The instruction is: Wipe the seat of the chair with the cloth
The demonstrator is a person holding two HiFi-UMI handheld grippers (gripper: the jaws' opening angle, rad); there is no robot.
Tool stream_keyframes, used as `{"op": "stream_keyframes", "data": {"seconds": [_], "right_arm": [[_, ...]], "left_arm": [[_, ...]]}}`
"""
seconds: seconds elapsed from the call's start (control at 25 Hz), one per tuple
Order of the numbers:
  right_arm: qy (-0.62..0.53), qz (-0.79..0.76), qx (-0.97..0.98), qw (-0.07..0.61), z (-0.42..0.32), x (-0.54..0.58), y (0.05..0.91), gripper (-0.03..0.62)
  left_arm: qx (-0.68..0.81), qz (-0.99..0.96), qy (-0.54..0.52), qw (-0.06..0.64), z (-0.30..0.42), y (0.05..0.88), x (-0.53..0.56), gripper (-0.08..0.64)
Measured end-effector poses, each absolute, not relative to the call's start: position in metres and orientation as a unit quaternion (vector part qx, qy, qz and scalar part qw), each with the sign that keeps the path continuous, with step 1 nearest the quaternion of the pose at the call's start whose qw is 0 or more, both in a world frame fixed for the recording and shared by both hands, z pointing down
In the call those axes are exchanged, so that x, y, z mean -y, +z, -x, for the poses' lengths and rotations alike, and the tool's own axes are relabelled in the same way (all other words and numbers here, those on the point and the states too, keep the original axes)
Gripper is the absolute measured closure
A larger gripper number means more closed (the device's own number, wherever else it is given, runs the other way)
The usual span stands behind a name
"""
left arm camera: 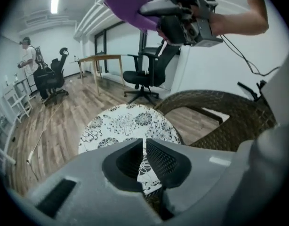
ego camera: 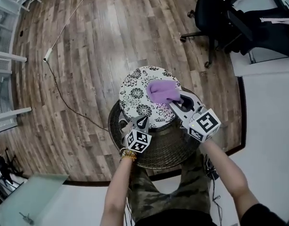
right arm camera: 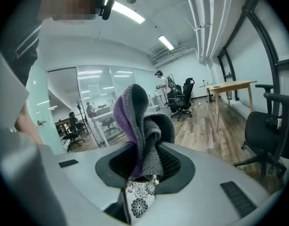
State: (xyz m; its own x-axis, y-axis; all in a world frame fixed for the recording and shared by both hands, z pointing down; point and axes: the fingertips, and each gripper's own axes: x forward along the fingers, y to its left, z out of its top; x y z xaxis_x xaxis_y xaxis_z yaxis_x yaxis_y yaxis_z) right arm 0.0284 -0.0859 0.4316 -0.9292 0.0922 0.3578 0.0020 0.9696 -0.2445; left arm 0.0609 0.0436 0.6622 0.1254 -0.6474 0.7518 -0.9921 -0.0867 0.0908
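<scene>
Setting: open-plan office. Evidence:
- black swivel chairs (ego camera: pixel 211 13) on castors
- long wooden desk (left arm camera: pixel 104 58) beside dark-framed glazing
- glass partitions (right arm camera: pixel 100 95) with more desks and chairs behind them
- ceiling strip lights (right arm camera: pixel 128 12)
- exposed ceiling pipes (right arm camera: pixel 201 18)
- wood-plank floor (ego camera: pixel 102 36)
- white shelving racks (ego camera: pixel 8 4) along one edge

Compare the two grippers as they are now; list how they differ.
The right gripper is clamped on the purple cloth; the left gripper has its jaws together on nothing. The right gripper hangs high above the patterned seat; the left gripper sits low at the seat's near edge. Both carry a marker cube and point toward the seat.
</scene>
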Motion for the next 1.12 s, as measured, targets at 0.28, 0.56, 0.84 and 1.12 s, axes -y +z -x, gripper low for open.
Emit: {"op": "stream_keyframes", "data": {"seconds": [0.28,0.56,0.84,1.12], "right_arm": [[0.150,0.043,0.963,0.221,-0.008,0.091,0.547,0.494],[0.166,0.054,0.951,0.257,0.025,0.083,0.632,0.494],[0.162,0.071,0.939,0.295,0.039,0.062,0.680,0.494],[0.199,0.094,0.906,0.362,0.064,0.043,0.742,0.495]], "left_arm": [[0.502,-0.688,0.342,0.397,-0.084,0.777,-0.053,0.531],[0.416,-0.680,0.407,0.447,-0.123,0.850,-0.092,0.531],[0.376,-0.679,0.382,0.501,-0.158,0.855,-0.094,0.532],[0.647,-0.586,0.234,0.429,0.008,0.794,-0.045,0.531]]}}
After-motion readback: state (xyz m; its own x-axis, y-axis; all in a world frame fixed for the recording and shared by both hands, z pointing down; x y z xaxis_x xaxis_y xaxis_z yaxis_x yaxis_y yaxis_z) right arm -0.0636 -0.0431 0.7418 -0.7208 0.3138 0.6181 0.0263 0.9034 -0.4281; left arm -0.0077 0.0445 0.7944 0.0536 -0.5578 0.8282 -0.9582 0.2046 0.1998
